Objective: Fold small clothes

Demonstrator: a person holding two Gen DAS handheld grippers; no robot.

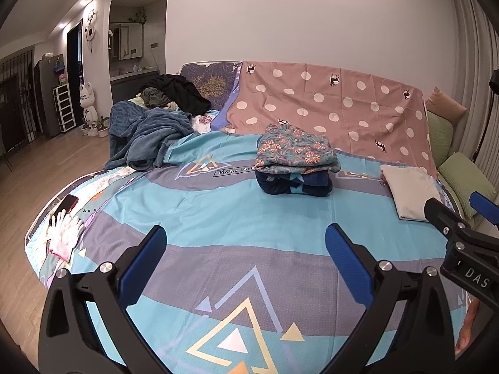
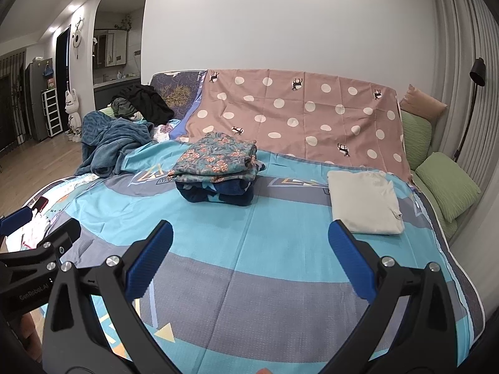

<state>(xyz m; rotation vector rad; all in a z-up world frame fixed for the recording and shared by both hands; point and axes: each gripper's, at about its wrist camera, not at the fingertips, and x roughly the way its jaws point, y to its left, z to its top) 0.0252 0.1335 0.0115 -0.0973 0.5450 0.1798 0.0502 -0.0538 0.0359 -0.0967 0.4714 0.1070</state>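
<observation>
Floral garment atop navy garment

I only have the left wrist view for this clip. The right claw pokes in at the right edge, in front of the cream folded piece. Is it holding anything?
Observer: No. In the right wrist view the right claw is wide open, with only the bedsheet showing between its pads.
Operator: And the part of the cream piece that the claw hides from me, is it folded in?
Observer: Yes. The cream folded garment lies flat as a neat rectangle, and only its near right corner is a little rumpled.
</observation>
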